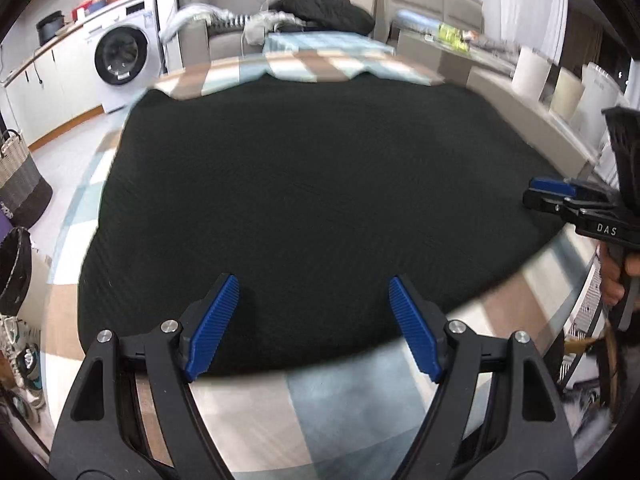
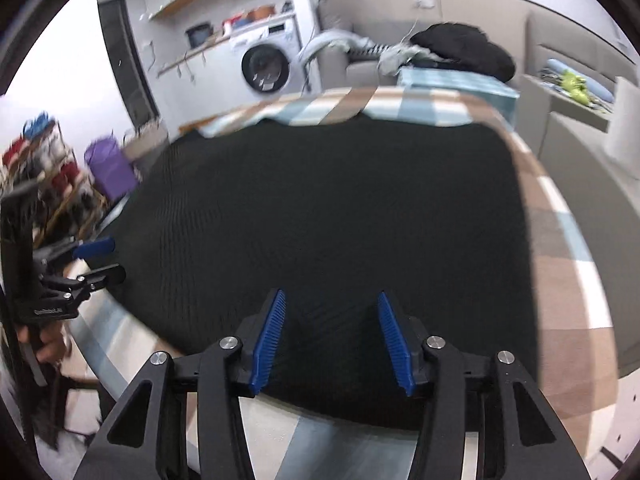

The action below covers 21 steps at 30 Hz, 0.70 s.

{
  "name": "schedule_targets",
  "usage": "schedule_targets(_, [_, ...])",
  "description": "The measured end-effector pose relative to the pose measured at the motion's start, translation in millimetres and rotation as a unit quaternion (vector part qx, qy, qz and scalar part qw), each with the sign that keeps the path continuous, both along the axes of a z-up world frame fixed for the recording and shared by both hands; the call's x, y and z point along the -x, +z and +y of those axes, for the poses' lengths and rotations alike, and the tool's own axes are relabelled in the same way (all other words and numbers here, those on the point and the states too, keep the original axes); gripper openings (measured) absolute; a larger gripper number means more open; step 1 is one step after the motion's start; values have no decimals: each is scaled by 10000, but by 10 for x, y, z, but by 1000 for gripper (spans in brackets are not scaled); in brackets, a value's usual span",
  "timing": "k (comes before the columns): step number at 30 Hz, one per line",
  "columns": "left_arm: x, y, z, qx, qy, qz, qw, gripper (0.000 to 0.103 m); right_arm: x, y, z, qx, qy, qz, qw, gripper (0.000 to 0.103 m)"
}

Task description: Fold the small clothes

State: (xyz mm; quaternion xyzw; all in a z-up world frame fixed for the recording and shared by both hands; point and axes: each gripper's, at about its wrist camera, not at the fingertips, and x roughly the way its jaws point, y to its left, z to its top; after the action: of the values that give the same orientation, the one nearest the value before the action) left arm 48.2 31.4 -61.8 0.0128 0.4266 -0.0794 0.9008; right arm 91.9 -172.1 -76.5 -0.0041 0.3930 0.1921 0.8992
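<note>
I've got a big black garment (image 1: 304, 200) spread flat across the checked cloth (image 1: 344, 420) covering the tabletop, filling most of both wrist views. Fabric looks ribbed; edges blurred.

Left tongs (image 1: 314, 328): wide apart, nothing between the blue pads (image 1: 214, 328). Tips sit over the garment's near edge, toward its left side; can't tell if they touch the fabric.

Right tongs (image 2: 330, 336): apart, narrower gap than the left pair, no cloth pinched. They're over the near edge too, on the garment's right side, w/ a small ruck of fabric (image 2: 320, 320) just ahead between the pads. In the left wrist view the right tongs show at the far right border, a hand (image 1: 616, 276) on the grip, tips near the garment's right edge.

Both pairs are on the same near side of the garment, well apart from each other.

Bkgd: washing machine (image 1: 120, 56), sofa (image 1: 432, 4) w/ a dark clothes pile (image 1: 324, 8).
</note>
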Motion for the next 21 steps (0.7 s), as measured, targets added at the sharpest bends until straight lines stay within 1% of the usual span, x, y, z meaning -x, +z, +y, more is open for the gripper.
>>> schedule_targets(1, [7,-21,53,28,83,28,10000,76,3,-45,9,134,-15,17,9999,53])
schedule_targets(3, [52,-40,146,194,181,62,9996,76,42,-67,-38,367,-142,-111,9992,53])
schedule_targets(4, [78,-43,228,291,279,77,9992,76,64,-66,-90,403,-207,-124,9989,53])
schedule_targets(7, [212,-50,351,364,403,52,9985,76,167,-69,-271,187,-220,-122,9995,52])
schedule_targets(10, [330,-24,497,497,594,-31,9970,76,258,-57,-338,177,-252,-124,9994,53])
schedule_targets(11, [378,-26,561,616,703,-55,9956,76,267,-54,-357,173,-285,-120,9994,53])
schedule_targets(13, [485,-35,686,876,902,-98,9920,76,281,-28,-365,115,-330,-157,9993,57])
schedule_targets(14, [529,-34,730,956,981,-103,9905,76,287,-14,-357,64,-318,-190,9993,60])
schedule_targets(16, [612,-46,833,1135,1201,-60,9862,76,298,17,-327,-101,-287,-247,9992,61])
schedule_targets(19, [717,-46,938,1333,1387,-52,9813,76,298,25,-301,-273,-210,-240,9991,62])
schedule_targets(21, [701,-52,1002,1345,1507,-60,9794,76,276,9,-286,-281,-190,-240,9991,63])
